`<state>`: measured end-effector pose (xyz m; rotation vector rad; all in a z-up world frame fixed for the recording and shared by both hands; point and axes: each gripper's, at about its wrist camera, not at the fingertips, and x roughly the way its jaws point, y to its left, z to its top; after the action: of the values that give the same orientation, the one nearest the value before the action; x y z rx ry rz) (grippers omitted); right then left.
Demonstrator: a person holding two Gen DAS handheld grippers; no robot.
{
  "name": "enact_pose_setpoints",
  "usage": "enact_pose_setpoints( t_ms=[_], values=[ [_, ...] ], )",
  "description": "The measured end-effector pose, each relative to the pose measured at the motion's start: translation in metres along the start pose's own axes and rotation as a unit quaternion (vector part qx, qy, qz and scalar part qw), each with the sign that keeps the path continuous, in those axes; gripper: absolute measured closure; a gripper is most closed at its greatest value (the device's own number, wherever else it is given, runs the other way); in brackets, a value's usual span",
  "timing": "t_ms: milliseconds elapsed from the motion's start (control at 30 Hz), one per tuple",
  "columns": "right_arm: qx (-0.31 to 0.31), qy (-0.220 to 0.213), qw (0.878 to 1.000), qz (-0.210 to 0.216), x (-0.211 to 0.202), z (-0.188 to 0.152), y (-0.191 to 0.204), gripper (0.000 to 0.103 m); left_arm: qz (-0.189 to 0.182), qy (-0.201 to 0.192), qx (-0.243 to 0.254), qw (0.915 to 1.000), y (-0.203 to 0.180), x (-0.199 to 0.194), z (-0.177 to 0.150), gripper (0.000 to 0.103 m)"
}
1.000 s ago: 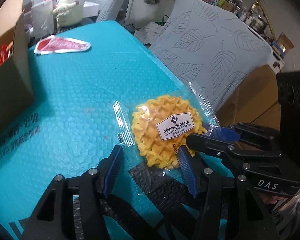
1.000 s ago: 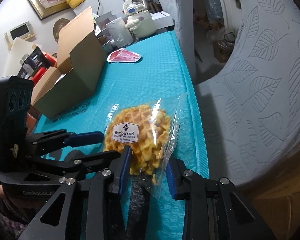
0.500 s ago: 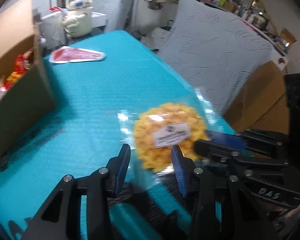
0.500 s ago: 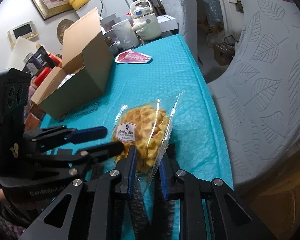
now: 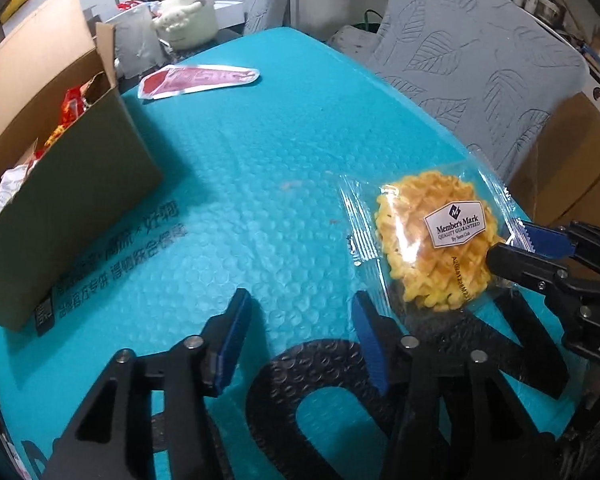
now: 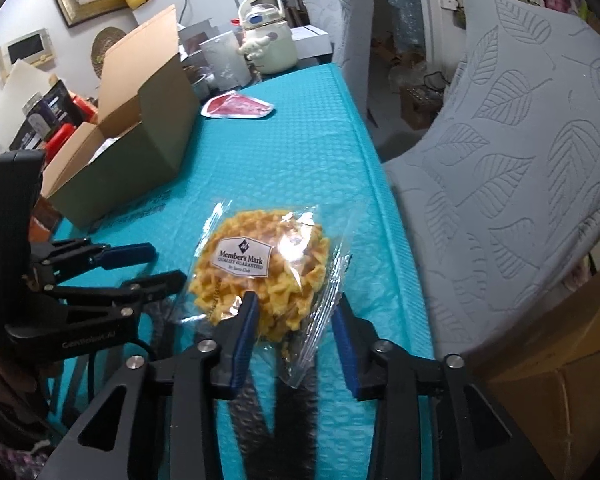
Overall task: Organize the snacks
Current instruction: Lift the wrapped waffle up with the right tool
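Right wrist view: right gripper (image 6: 294, 314) jaws just opened, parted around near edge of waffle packet (image 6: 260, 270), pads not pressing. Left gripper (image 5: 300, 334) likewise just opened, nothing between; packet just right of its right finger. Cardboard box (image 5: 72, 184) far left.

Glossy clear-plastic waffle wrapper (image 5: 428, 240), matt cardboard box (image 5: 72, 184)

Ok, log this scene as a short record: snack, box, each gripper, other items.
snack: wrapped waffle lying on the teal bubble mat
box: open cardboard box, left of the waffle, snack packets inside
left gripper: open, nothing between its pads, jaws just widened
right gripper: open around the waffle's near edge, jaws just widened
other items: red packet farther back on the mat
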<state>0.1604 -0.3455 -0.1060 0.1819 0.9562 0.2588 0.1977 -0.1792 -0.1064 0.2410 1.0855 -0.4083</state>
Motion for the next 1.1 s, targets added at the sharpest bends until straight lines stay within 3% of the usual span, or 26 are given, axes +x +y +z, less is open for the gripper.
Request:
enact_pose_setpoints(
  t_ms=[233,333,367,533,667,733,867,1000,1100],
  values=[
    [-0.006,0.009,1.000,0.004,0.001,0.006,-0.006,0.048,-0.033,-0.009,0.012,0.9993,0.000,-0.004,0.014,0.046],
    [-0.008,0.007,1.000,0.009,0.001,0.009,-0.006,0.045,-0.051,-0.009,0.014,0.9985,-0.002,-0.007,0.018,0.009],
    [-0.009,0.006,1.000,0.010,0.001,0.009,-0.007,0.045,-0.056,-0.011,0.013,0.9983,-0.004,-0.008,0.019,0.004],
    [-0.016,0.002,1.000,0.000,0.001,0.014,-0.012,0.045,-0.061,0.004,0.018,0.9980,-0.011,0.009,0.026,0.004],
    [-0.019,0.008,1.000,0.009,0.003,0.015,-0.019,0.045,-0.110,0.021,0.007,0.9937,-0.013,0.020,0.030,0.004],
    [-0.022,0.012,1.000,0.019,0.006,0.016,-0.021,0.045,-0.112,0.016,0.005,0.9936,-0.013,0.023,0.032,0.004],
    [-0.024,0.007,0.999,0.048,0.011,0.017,-0.022,0.060,-0.124,0.003,0.009,0.9923,-0.017,0.029,0.040,0.004],
    [-0.035,0.001,0.998,0.051,0.012,0.019,-0.020,0.071,-0.137,-0.009,0.020,0.9903,-0.020,0.035,0.049,0.004],
    [-0.027,0.001,0.998,0.053,0.013,0.019,-0.020,0.075,-0.156,-0.021,0.028,0.9872,-0.024,0.036,0.055,0.016]
  ],
)
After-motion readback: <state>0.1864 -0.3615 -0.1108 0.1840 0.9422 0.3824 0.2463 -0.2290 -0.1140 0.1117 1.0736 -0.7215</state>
